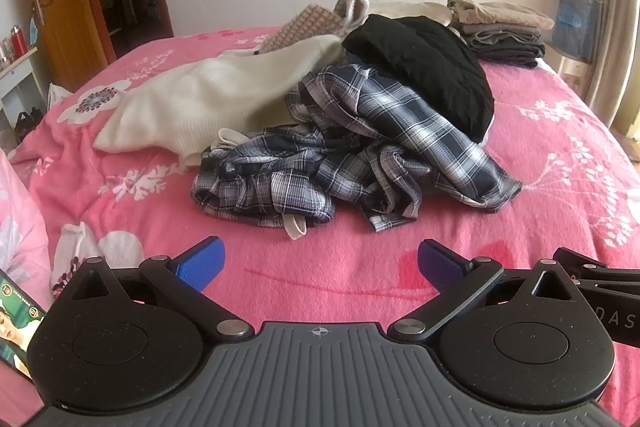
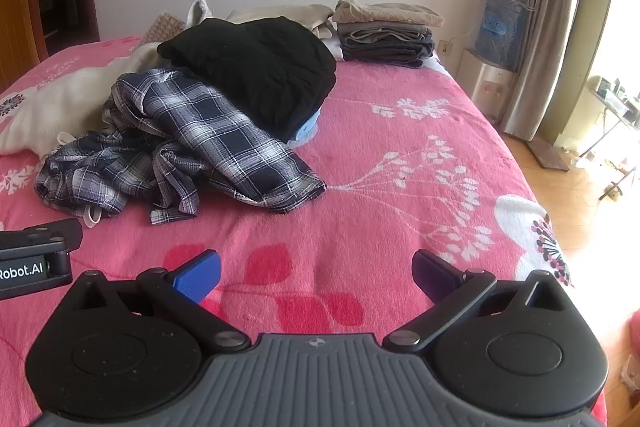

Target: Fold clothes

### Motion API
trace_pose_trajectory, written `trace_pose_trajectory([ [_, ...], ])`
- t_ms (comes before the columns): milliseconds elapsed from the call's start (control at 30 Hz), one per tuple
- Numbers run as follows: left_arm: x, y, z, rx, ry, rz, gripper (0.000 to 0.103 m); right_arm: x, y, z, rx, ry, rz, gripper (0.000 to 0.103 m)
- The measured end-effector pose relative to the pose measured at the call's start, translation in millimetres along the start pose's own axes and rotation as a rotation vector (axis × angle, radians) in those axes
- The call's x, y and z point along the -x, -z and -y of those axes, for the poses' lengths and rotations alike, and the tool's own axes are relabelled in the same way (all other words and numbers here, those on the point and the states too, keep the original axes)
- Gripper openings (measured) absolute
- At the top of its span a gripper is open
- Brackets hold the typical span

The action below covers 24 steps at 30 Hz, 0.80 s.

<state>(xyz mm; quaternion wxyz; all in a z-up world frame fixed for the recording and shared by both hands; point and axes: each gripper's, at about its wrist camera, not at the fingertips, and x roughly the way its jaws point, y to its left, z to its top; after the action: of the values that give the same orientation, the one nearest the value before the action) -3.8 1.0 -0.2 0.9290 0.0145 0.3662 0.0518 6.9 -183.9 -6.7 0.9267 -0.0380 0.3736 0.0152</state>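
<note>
Both claws agape before plaid garment [image 1: 344,147]

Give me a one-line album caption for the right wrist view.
Open tongs hover over a pink bedspread, facing crumpled plaid clothing, a black garment and a folded stack.

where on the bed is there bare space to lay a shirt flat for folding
Bare pink blanket lies between both open grippers (left gripper, right gripper) and the plaid garment, widening rightward to the bed edge. Crowded: the black garment, white sweater and folded stack fill the far side.
</note>
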Motion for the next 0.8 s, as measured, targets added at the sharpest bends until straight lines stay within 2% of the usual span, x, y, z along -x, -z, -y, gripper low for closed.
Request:
trace_pose_trajectory([
  [800,-1.4,1.4,-2.2,0.013,0.008,-0.006,0.103,1.0,1.7,-0.1,0.001,0.001,0.001,0.103],
])
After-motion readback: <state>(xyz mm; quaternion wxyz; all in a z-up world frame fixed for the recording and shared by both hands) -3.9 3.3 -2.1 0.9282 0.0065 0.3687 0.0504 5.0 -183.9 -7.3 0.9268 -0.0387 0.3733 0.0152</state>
